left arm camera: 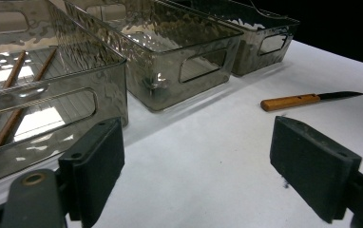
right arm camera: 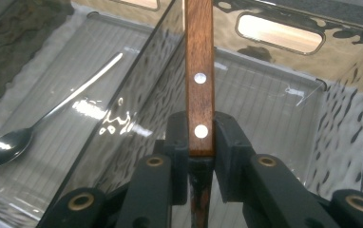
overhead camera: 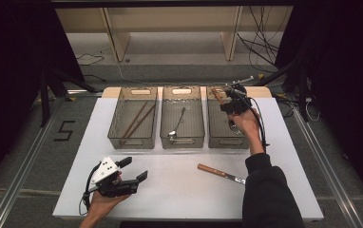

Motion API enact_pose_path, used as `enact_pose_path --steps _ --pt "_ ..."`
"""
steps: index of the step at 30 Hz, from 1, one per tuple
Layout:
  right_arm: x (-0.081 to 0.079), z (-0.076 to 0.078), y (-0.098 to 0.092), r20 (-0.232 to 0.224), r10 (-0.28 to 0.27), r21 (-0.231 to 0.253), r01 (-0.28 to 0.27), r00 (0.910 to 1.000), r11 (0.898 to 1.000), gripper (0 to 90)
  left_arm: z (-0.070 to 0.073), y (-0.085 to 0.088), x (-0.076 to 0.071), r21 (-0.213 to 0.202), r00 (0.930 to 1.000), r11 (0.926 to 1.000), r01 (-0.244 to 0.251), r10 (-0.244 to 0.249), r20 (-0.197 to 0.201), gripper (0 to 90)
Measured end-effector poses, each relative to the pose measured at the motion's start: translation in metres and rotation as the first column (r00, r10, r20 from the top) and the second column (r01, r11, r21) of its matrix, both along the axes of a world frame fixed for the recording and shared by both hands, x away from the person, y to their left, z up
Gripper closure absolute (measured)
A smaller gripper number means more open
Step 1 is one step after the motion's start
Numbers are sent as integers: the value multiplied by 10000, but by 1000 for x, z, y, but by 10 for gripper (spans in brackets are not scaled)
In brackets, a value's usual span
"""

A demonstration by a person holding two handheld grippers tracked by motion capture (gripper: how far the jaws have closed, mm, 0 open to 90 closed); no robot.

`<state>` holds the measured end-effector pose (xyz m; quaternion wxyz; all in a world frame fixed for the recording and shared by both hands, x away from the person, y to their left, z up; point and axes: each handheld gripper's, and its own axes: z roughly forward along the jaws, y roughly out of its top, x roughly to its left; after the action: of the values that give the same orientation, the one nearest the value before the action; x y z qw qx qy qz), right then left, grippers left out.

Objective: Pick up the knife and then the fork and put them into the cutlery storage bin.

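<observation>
My right tool [right arm camera: 201,142] is clamped on a wooden-handled knife with two bright rivets [right arm camera: 199,71], pinching it near the handle's end, with the handle pointing away over the right-hand smoky clear plastic bin [overhead camera: 219,141]. To do this step well I should, I judge, bring the knife low inside that bin, clear of the wall it shares a gap with beside the middle bin [overhead camera: 182,141], lay it flat along the ribbed floor and only then let go, so it does not clatter or tip over the rim. My left tool [overhead camera: 122,178] rests well in front of the bins with its jaws wide apart and nothing between them. A second wooden-handled knife [overhead camera: 220,174] lies on the white worktop [overhead camera: 170,190] in front of the right-hand bin, likely next. The middle bin holds a long metal spoon [overhead camera: 176,124]; the left bin [overhead camera: 131,141] holds brown wooden chopsticks [overhead camera: 137,121]. Beyond the bins there is grey floor, loose cables and a pale wooden frame; the surroundings are dark.
</observation>
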<state>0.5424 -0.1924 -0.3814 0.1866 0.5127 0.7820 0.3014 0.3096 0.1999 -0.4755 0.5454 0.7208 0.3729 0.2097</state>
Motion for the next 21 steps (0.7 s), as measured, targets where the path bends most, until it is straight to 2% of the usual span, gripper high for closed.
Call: enact_pose_path --steps 9,11,21 --pt "6 -9 3 -117 -282 -114 281 9995 9995 777 0 1 0 18 10000 10000 -28 28 3 186" --pt "8 -10 2 -252 -322 9 322 9992 9995 778 0 1 0 18 10000 10000 -27 27 -8 186" --pt "10 -17 4 -393 -393 -89 390 9985 9992 776 0 1 0 32 10000 10000 -29 29 10 186"
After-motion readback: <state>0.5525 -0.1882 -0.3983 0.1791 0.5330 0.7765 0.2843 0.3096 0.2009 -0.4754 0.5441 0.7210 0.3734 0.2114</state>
